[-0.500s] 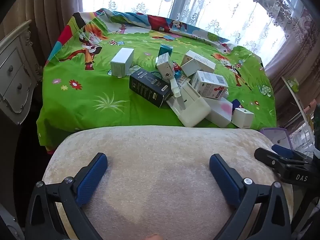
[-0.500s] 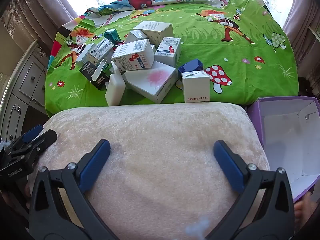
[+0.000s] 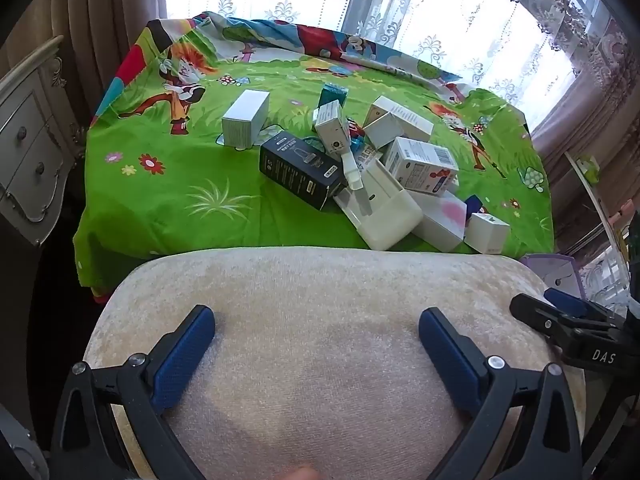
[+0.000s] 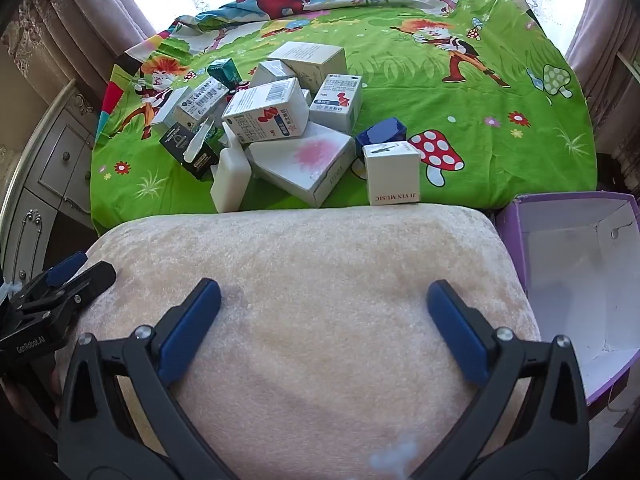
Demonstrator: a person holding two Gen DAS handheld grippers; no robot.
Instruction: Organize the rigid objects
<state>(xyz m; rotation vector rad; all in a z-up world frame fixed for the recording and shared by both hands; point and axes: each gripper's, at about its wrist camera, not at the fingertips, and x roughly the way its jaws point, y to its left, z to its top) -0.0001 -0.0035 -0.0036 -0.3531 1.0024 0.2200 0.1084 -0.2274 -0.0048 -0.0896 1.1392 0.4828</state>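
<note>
Beige plush covers the cushioned stool (image 3: 320, 360) right under both of your tools, and neither one holds anything. Your left gripper (image 3: 316, 344) hangs over the stool with its blue-padded fingers (image 3: 184, 352) spread wide and nothing between them; your right gripper (image 4: 324, 324) does the same, its fingers (image 4: 456, 332) fully parted above the same plush top. Each tool shows in the other's view at the stool's edge. Beyond the stool, the worktop (image 4: 480, 152) wears a bright green cartoon cloth, and the boxes you are to sort lie heaped on its near half. In the left view a black box (image 3: 300, 172) lies tilted at the heap's left side, touching a long cream plastic case (image 3: 380, 208) that reaches toward the near edge. A white box (image 3: 246, 118) stands apart to the left of the heap. In the right view a white barcode carton (image 4: 268, 114) leans on top of a flat white box with a pink blotch (image 4: 304, 164). Just beside that, at the cloth's near edge, stands a white cube box (image 4: 392, 172) printed "JI YIN MUSIC", with a dark blue box (image 4: 382, 132) touching it from behind. A small teal box (image 4: 224, 70) sits at the heap's far left. To the right of the stool, lower than the worktop, an open purple cardboard box (image 4: 516, 236) with a white inside stands with nothing visible in it.
</note>
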